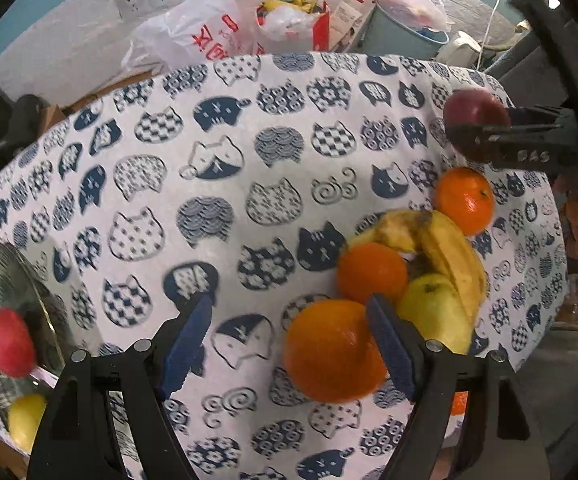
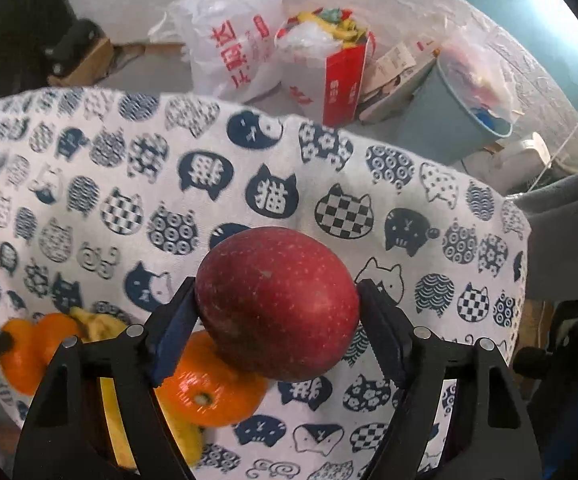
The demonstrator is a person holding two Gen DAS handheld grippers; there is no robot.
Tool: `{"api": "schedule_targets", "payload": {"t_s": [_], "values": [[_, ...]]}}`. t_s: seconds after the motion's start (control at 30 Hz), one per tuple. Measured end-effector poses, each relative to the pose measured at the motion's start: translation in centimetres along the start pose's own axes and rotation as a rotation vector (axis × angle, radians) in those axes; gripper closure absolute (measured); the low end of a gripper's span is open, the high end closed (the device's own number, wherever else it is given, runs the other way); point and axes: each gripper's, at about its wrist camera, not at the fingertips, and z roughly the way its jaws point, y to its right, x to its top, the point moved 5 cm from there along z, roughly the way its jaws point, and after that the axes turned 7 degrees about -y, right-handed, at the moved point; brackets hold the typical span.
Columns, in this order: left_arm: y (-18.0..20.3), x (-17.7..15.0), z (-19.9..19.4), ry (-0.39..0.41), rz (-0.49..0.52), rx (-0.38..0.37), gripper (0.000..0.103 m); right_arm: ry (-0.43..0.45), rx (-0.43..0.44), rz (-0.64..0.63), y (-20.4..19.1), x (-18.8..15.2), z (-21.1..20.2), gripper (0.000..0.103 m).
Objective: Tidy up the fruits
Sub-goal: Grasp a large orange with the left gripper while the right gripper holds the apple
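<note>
The right hand-held gripper (image 2: 277, 320) is gripping a dark red apple (image 2: 277, 304) between its two blue pads; the pads are pressing on the left and right sides of the fruit, so the jaws are standing wide around it. The apple is sitting above the cat-patterned cloth (image 2: 249, 184) that is covering the worktop, and an orange (image 2: 209, 396) is lying just below and to the left of it.

The left hand-held gripper (image 1: 289, 344) is pointing down at the same cloth with its jaws open and nothing between the pads. A large orange (image 1: 329, 352) is lying just beside the inner face of its right pad; I cannot tell if they are touching. Behind this orange, a second orange (image 1: 371, 272), a green apple (image 1: 433, 312), bananas (image 1: 449, 252) and a third orange (image 1: 465, 200) are lying close together. At the left edge, a glass plate (image 1: 13, 280) is carrying a red apple (image 1: 7, 342) and a yellow fruit (image 1: 25, 420).
</note>
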Motion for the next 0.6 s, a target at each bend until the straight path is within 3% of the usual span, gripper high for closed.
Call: {"api": "schedule_targets", "payload": {"t_s": [0.07,0.6], "values": [[0.3,-0.4,0.2,-0.006,-0.008,-0.016,0.017,0.021,0.016,0.006,-0.3,-0.4,-1.1,0.025],[1.0,-2.8,0.2,-0.017,0.041,-0.044,0.017,0.07,0.119,0.045,-1.9,-4.9,-5.7,0.025]]}}
